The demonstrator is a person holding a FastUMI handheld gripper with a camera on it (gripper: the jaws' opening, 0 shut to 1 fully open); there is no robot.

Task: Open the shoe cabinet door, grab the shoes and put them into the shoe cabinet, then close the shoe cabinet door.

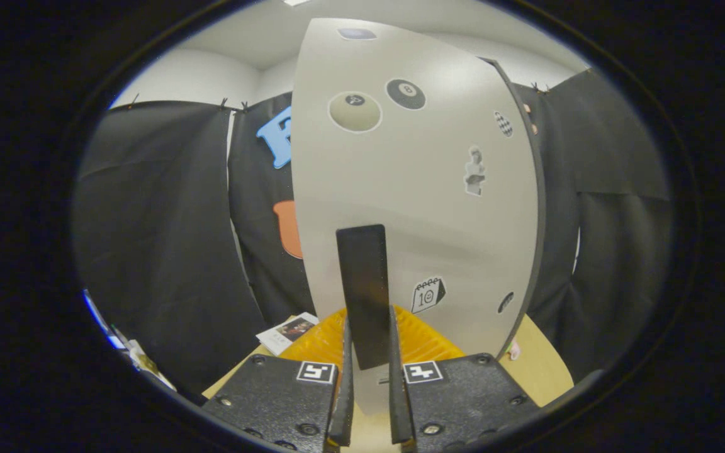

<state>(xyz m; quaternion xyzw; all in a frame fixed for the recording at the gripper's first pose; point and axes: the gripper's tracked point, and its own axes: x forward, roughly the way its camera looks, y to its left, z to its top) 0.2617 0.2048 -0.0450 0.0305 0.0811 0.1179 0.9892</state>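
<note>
The gripper point(367, 377) has its two fingers pressed in on a dark upright handle point(364, 292) — one finger on each side of it, pinching it. The handle sticks up between the fingers toward 12 o'clock and sits on the pale shoe cabinet door point(413, 207), which stands just ahead of the fingers.

The door has stickers on it. Up near 12 o'clock there is a black ball sticker point(406, 94) with the number 8 on it, and beside it at 11 o'clock a pale ball sticker point(355, 111) whose number is too small to read. Just right of the handle, at 2 o'clock from the fingers, a little calendar sticker point(428, 294) shows the number 10. A small figure sticker point(475, 171) sits higher, toward 1 o'clock.

Something orange-yellow and ridged point(331, 340) lies on the wooden table point(548, 365) behind the fingers — I cannot tell what it is. A small printed card point(287, 332) lies at 10 o'clock from the fingers.
</note>
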